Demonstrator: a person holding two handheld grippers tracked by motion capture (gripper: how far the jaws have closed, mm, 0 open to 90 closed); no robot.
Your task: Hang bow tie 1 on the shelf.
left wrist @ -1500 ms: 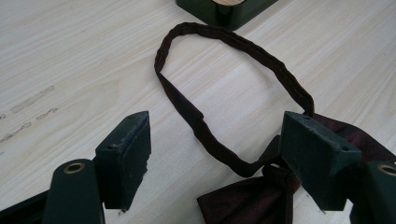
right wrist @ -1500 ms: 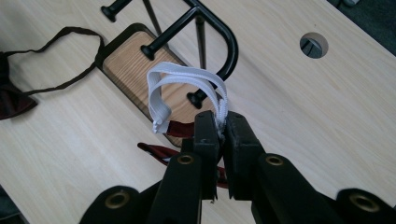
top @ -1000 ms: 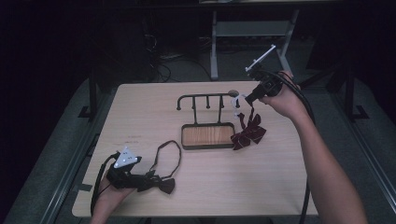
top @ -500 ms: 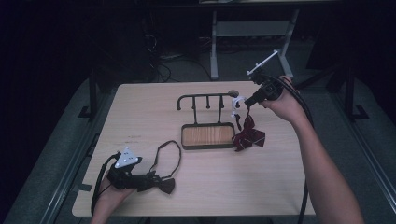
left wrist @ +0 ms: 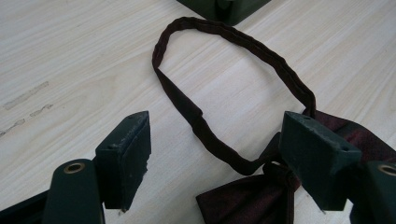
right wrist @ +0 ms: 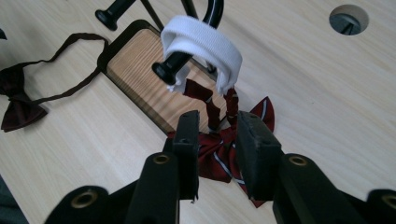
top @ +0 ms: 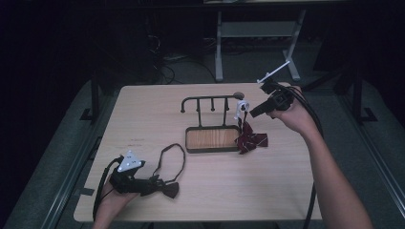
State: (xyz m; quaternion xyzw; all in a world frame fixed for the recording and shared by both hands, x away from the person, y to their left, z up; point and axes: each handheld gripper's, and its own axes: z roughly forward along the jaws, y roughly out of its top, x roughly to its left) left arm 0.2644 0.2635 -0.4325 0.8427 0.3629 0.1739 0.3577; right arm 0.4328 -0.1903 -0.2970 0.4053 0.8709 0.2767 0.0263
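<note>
A black rack (top: 210, 100) with a wooden base (top: 210, 139) stands mid-table. A white elastic band (right wrist: 205, 44) is looped over the rack's right end, and a striped red bow tie (top: 250, 140) hangs from it down to the table. My right gripper (right wrist: 215, 140) sits just behind that band, jaws a little apart, with the tie's thin straps showing in the gap and nothing pinched. At the front left, my left gripper (left wrist: 219, 144) is open over a dark bow tie (left wrist: 243, 200). Its strap (left wrist: 233, 39) lies in a loop on the table.
A round cable hole (right wrist: 348, 18) sits in the table just behind the rack. Bare wood surrounds the rack on the light wooden table (top: 305, 191). Beyond the far edge, a metal stand (top: 219, 47) and cables lie on the dark floor.
My right gripper has dipped slightly beside the rack's right end, and the striped tie has barely shifted. The left gripper and dark tie have not moved.
</note>
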